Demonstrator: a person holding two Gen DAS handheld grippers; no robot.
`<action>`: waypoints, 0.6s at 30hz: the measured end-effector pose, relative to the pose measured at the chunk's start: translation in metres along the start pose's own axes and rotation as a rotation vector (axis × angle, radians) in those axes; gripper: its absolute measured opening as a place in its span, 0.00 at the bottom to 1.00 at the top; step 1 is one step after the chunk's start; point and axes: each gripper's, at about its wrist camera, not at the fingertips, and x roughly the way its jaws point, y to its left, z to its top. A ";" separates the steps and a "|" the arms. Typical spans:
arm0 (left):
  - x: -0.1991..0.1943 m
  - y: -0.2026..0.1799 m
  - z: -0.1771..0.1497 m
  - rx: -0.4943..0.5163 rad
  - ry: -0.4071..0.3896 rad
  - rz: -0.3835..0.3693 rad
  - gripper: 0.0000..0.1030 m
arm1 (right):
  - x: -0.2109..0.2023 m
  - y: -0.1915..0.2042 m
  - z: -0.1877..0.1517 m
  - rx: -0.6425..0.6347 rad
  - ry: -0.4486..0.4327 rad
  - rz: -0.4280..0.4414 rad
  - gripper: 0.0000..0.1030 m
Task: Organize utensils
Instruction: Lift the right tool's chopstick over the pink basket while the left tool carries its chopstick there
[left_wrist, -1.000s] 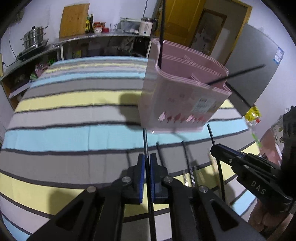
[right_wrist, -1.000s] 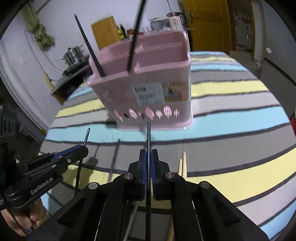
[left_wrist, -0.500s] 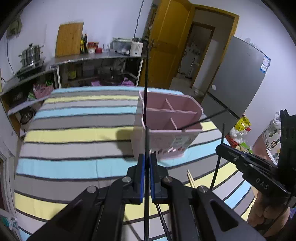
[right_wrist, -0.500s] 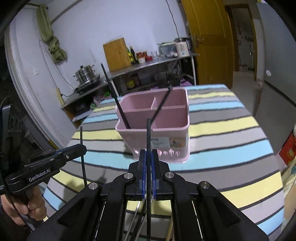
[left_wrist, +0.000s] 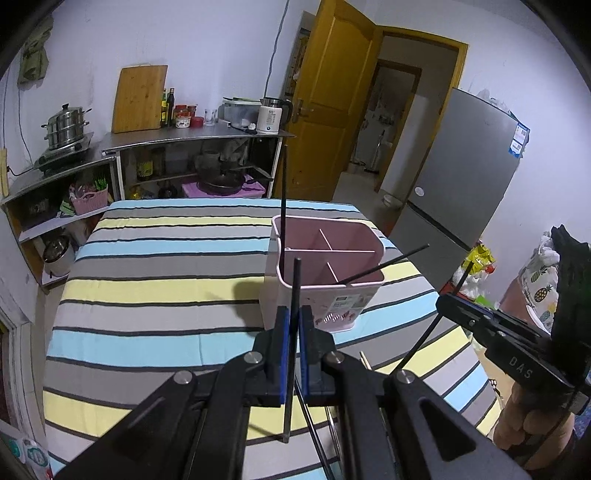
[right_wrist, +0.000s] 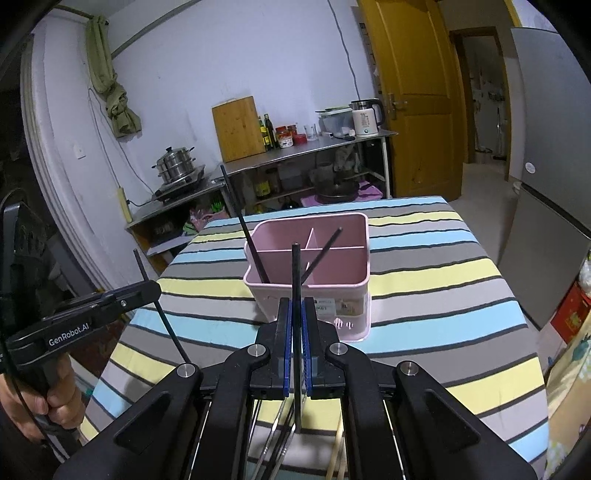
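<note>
The left gripper (left_wrist: 291, 325) has its blue-padded jaws pinching a thin black chopstick (left_wrist: 293, 295), which stands almost upright between them, its upper end above the pads and its lower end hanging below. The right gripper (right_wrist: 295, 317) pinches a second thin black chopstick (right_wrist: 295, 273) in the same way, also near vertical. Both grippers hang above the near edge of the worktop with the striped cloth (left_wrist: 155, 266) in blue, yellow and grey. The pink plastic utensil basket with inner dividers (right_wrist: 332, 266) stands on this cloth, just beyond the jaws. Two more black chopsticks are already in it: one (right_wrist: 243, 229) leans in the near left compartment, and the other (right_wrist: 325, 247) lies slanted over the divider. Below the right gripper, some metal and pale wooden utensils (right_wrist: 338, 454) lie on the cloth. A person's hand (right_wrist: 55, 402) holds the left gripper's handle.
</note>
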 end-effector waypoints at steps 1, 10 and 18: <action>-0.002 0.000 -0.001 -0.002 -0.001 0.000 0.05 | -0.002 0.000 0.000 0.000 0.000 0.000 0.05; -0.017 -0.004 -0.019 0.016 0.046 0.009 0.05 | -0.019 -0.002 -0.010 -0.003 0.003 -0.001 0.05; -0.026 -0.003 -0.022 -0.002 0.047 0.008 0.05 | -0.035 -0.001 -0.010 -0.004 -0.027 0.003 0.04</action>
